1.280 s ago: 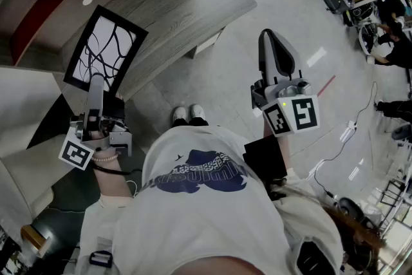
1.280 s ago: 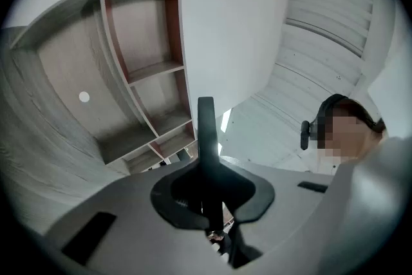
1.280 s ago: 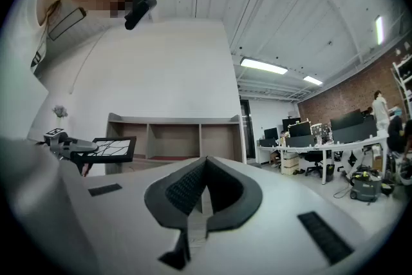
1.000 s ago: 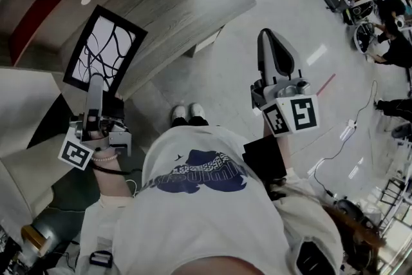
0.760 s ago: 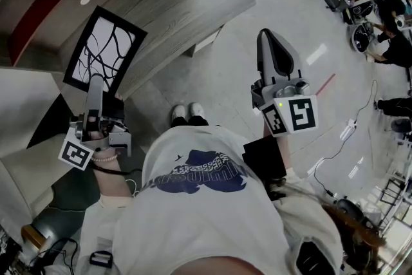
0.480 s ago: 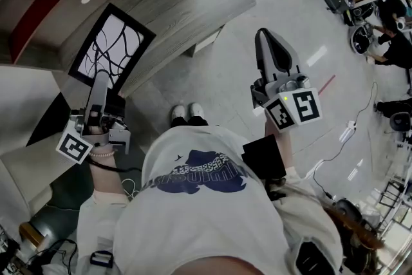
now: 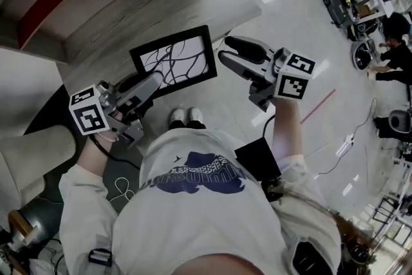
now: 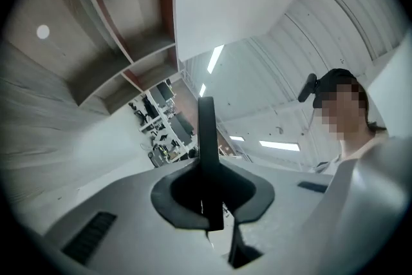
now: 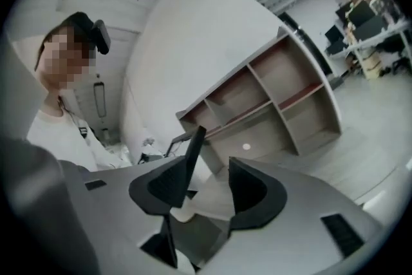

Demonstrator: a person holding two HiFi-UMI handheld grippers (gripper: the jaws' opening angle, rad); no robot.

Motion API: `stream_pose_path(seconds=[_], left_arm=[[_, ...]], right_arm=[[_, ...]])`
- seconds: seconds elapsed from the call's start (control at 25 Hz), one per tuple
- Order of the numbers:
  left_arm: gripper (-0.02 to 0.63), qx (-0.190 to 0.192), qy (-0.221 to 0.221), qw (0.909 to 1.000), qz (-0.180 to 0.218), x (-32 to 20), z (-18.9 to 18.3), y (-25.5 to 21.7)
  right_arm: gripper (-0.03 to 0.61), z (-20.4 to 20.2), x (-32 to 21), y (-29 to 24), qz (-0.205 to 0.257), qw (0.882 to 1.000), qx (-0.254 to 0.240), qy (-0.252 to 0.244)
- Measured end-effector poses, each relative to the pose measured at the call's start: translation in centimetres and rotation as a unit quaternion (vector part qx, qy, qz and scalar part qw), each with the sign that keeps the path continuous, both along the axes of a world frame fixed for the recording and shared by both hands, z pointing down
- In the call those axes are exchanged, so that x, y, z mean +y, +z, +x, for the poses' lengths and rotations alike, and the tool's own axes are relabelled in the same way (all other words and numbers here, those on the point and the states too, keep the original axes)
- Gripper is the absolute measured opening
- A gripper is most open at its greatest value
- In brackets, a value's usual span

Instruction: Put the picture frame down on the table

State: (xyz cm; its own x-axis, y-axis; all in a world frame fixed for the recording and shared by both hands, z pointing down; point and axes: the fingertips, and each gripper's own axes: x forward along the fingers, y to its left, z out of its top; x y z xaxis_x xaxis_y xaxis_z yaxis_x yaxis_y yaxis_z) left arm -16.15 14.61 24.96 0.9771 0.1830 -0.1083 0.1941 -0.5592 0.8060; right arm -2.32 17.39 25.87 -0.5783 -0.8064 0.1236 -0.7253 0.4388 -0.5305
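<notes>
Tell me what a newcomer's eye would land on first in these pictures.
The black picture frame with its squiggly black-and-white print stands out first, at the centre of the head view, seen against the grey wooden table. The left gripper is clamped on the frame's left edge, and the right gripper hangs open just beside its right edge.

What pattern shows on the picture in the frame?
Black curving lines on white, within the black picture frame; clearest in the head view.
</notes>
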Motion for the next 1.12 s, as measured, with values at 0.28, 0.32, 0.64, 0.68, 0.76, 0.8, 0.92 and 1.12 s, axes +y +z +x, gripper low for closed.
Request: stream_pose_path(seconds=[0.28, 0.32, 0.64, 0.68, 0.76, 0.8, 0.92, 1.12], left_arm=[[0.041, -0.007, 0.026, 0.9995, -0.017, 2.0, 1.4, 1.1], [0.041, -0.007, 0.032, 0.9993, -0.017, 2.1, 1.3, 1.3], [0.041, -0.01, 0.081, 0.996, -0.037, 2.7, 1.7, 2.7], [0.041, -0.011, 0.089, 0.9953, -0.038, 2.9, 1.7, 2.6], [0.041, -0.012, 0.103, 0.9938, -0.04, 3.0, 1.9, 2.4], [0.041, -0.012, 0.109, 0.9931, -0.043, 3.1, 1.9, 2.3], [0.041, -0.011, 0.121, 0.9912, -0.053, 3.1, 1.9, 2.5], [0.041, -0.013, 0.134, 0.9889, -0.063, 3.2, 2.0, 3.2]], right_arm=[[0.189, -0.4, 1.7, -0.3, 0.002, 0.993, -0.11, -0.053], [0.192, -0.9, 1.8, -0.1, 0.001, 0.992, -0.114, -0.06], [0.195, -3.9, 2.0, 1.8, -0.035, 0.983, -0.13, -0.128], [0.194, -4.3, 2.0, 1.8, -0.039, 0.981, -0.132, -0.135], [0.193, -4.8, 2.1, 1.8, -0.045, 0.979, -0.135, -0.144], [0.193, -5.0, 2.2, 1.7, -0.047, 0.979, -0.137, -0.146], [0.172, -5.7, 2.5, 2.0, -0.051, 0.976, -0.146, -0.151], [0.069, -6.1, 3.1, 2.5, -0.053, 0.975, -0.152, -0.152]])
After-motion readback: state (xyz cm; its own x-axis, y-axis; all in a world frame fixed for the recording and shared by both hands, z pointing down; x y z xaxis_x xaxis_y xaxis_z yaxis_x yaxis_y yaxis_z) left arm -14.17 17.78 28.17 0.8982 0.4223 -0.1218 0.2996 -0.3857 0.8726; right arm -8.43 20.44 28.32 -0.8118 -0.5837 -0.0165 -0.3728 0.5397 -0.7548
